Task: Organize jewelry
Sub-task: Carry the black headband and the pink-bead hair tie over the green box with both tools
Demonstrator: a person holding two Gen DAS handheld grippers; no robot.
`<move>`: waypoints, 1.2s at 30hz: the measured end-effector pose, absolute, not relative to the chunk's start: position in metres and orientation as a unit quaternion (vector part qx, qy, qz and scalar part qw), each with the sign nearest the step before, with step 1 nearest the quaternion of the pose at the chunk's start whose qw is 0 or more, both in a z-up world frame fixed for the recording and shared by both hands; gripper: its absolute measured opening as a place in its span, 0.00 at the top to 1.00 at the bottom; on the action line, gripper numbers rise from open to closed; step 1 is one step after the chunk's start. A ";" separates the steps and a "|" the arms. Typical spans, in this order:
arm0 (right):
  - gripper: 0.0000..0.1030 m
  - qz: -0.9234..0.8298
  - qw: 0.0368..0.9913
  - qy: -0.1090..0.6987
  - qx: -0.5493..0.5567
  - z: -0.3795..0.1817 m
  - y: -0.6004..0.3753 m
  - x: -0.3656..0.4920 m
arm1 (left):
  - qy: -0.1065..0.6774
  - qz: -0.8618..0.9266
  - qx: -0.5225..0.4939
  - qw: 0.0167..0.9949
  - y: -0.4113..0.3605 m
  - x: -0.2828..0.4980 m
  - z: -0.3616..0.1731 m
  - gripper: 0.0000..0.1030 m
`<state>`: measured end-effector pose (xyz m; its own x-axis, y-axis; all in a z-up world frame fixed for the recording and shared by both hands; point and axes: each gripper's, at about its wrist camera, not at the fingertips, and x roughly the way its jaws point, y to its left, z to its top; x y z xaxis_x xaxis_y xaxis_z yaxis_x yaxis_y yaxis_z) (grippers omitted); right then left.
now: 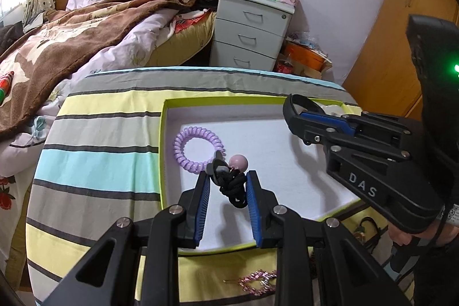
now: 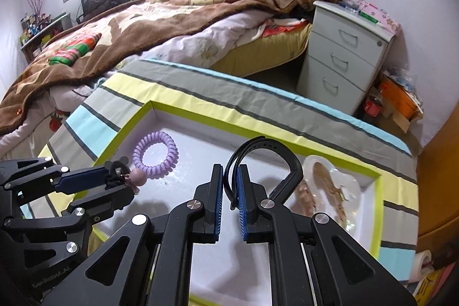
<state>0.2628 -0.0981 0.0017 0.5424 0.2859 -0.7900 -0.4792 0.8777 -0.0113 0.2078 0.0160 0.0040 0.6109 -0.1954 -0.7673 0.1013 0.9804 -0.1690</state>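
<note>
A white tray with a lime-green rim (image 1: pixel 162 151) (image 2: pixel 134 116) lies on the striped cloth. In it lies a purple coil hair tie (image 1: pixel 198 148) (image 2: pixel 156 155). My left gripper (image 1: pixel 228 181) (image 2: pixel 120 185) is over the tray, shut on a black corded hair tie with a pink ball (image 1: pixel 232 185) (image 2: pixel 137 177). My right gripper (image 2: pixel 231 185) (image 1: pixel 298 116) is over the tray's right part, shut on a black strap band (image 2: pixel 287 159) (image 1: pixel 307 102). A clear bag of gold-brown jewelry (image 2: pixel 330 185) lies at the tray's right end.
A pink sparkly hair clip (image 1: pixel 258 283) lies on the striped cloth (image 1: pixel 97 162) in front of the tray. A bed with a brown blanket (image 2: pixel 143 19) stands behind, a grey drawer unit (image 2: pixel 344 53) to the right. A tape roll (image 2: pixel 421 265) sits at the lower right.
</note>
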 end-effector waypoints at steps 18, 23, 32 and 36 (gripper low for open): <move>0.90 0.228 0.853 0.452 -0.130 -0.019 -0.084 0.280 | 0.453 -0.076 -0.061 0.886 0.020 0.218 -0.015 0.74; 0.90 0.226 0.854 0.450 -0.131 -0.019 -0.083 0.279 | 0.454 -0.076 -0.061 0.886 0.019 0.219 -0.015 0.74; 0.90 0.224 0.854 0.450 -0.131 -0.020 -0.083 0.279 | 0.457 -0.078 -0.061 0.884 0.016 0.220 -0.016 0.72; 0.90 0.223 0.855 0.450 -0.131 -0.020 -0.082 0.280 | 0.459 -0.076 -0.061 0.883 0.016 0.220 -0.016 0.72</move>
<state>0.2795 -0.0822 -0.0204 0.4948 0.2636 -0.8280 -0.4999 0.8658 -0.0231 0.2202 0.0161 -0.0165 0.5676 -0.1912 -0.8008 0.0788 0.9808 -0.1783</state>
